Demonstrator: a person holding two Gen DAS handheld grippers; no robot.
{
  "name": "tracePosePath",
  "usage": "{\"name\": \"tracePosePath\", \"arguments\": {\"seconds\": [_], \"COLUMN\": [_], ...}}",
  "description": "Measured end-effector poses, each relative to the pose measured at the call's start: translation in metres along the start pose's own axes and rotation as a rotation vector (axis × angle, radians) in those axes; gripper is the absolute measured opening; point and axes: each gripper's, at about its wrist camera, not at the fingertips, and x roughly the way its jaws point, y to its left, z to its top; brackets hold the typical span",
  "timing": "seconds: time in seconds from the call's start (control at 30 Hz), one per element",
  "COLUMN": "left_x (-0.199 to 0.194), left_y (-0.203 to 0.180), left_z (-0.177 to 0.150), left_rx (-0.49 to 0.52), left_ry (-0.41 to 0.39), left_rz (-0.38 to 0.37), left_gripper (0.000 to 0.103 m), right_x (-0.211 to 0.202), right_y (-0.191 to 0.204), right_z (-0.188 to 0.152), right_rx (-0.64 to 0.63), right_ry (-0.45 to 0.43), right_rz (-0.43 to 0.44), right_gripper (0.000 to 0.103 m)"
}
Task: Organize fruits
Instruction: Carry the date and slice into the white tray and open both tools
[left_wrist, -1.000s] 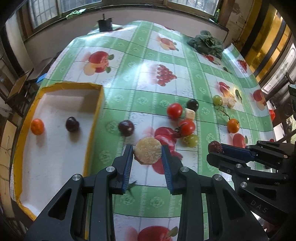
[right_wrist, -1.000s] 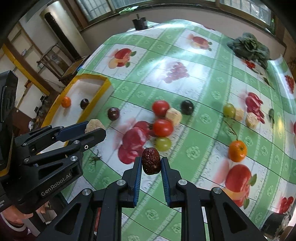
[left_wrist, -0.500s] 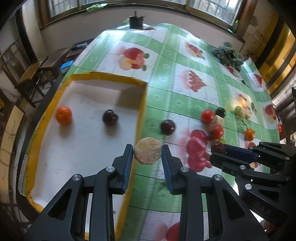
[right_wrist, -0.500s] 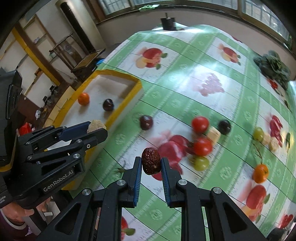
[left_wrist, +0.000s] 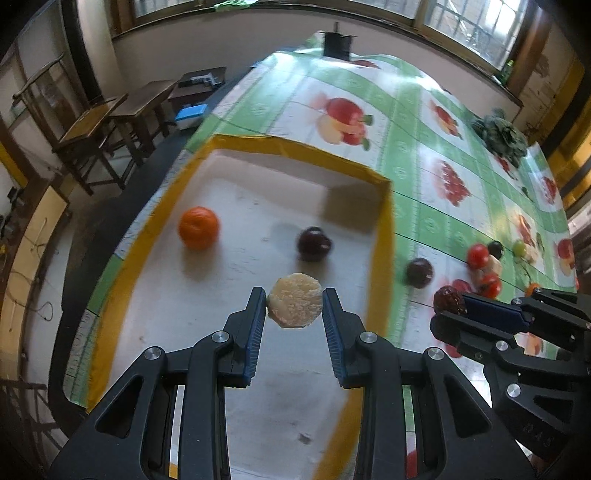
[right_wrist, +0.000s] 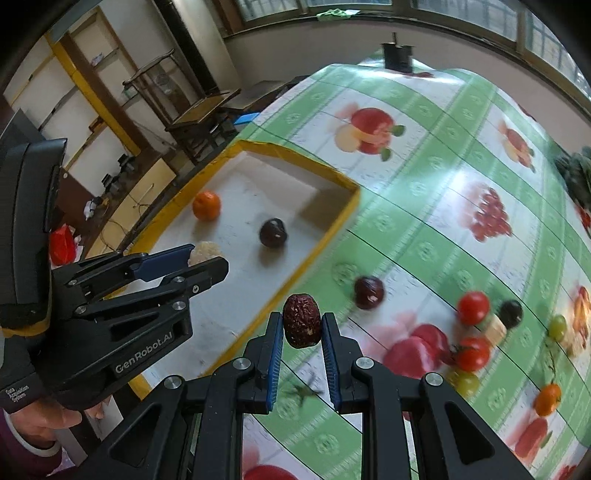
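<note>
My left gripper (left_wrist: 294, 306) is shut on a pale round fruit slice (left_wrist: 294, 305) and hangs over the white floor of the yellow-rimmed tray (left_wrist: 384, 236). Inside the tray lie an orange (left_wrist: 198, 228) and a dark plum (left_wrist: 314, 243). My right gripper (right_wrist: 301, 326) is shut on a wrinkled red date (right_wrist: 301, 320), held over the tablecloth just right of the tray's yellow rim (right_wrist: 325, 236). In the right wrist view the left gripper (right_wrist: 207, 258) shows at the left with the slice (right_wrist: 204, 251). In the left wrist view the right gripper (left_wrist: 448, 302) shows at the right with the date (left_wrist: 448, 300).
On the fruit-print green tablecloth (right_wrist: 424, 192) lie another dark plum (right_wrist: 368, 292), red tomatoes (right_wrist: 473, 307), a black grape (right_wrist: 510, 314), green grapes (right_wrist: 557, 326), a small orange (right_wrist: 547, 398) and pale fruit cubes. Leafy greens (left_wrist: 500, 134) lie at the far right. Wooden desks (left_wrist: 110, 125) stand left of the table.
Both grippers have travelled left with their fruit. The slice, earlier over the tablecloth and then the tray's rim, now hangs over the tray floor; the date has come close to the tray's right rim.
</note>
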Motion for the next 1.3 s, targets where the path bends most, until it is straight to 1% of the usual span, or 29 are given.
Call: {"name": "tracePosePath", "arguments": {"seconds": [0.2, 0.3, 0.5, 0.67, 0.87, 1.03, 1.13, 1.3], "left_x": [0.010, 0.017, 0.032, 0.039, 0.045, 0.047, 0.047, 0.047], "left_y": [0.025, 0.034, 0.049, 0.058, 0.063, 0.064, 0.066, 0.064], "left_z": [0.004, 0.002, -0.001, -0.001, 0.000, -0.001, -0.001, -0.001], "left_rx": [-0.035, -0.050, -0.071, -0.089, -0.092, -0.087, -0.099, -0.084], "left_ry": [0.016, 0.033, 0.062, 0.069, 0.074, 0.070, 0.074, 0.074], "left_rz": [0.033, 0.043, 0.062, 0.072, 0.077, 0.076, 0.068, 0.082], "left_gripper": [0.030, 0.030, 0.030, 0.030, 0.030, 0.030, 0.030, 0.033], "right_x": [0.018, 0.026, 0.045, 0.059, 0.072, 0.085, 0.088, 0.097], "right_y": [0.016, 0.020, 0.033, 0.040, 0.043, 0.044, 0.047, 0.051], "right_z": [0.015, 0.022, 0.032, 0.037, 0.040, 0.036, 0.037, 0.039], "right_rx": [-0.035, -0.028, -0.038, -0.058, -0.065, -0.073, -0.077, -0.094], "right_ry": [0.013, 0.013, 0.030, 0.054, 0.079, 0.108, 0.106, 0.110], "right_rz": [0.012, 0.026, 0.041, 0.043, 0.047, 0.038, 0.038, 0.038], "right_gripper": [0.020, 0.020, 0.020, 0.020, 0.020, 0.020, 0.020, 0.020]}}
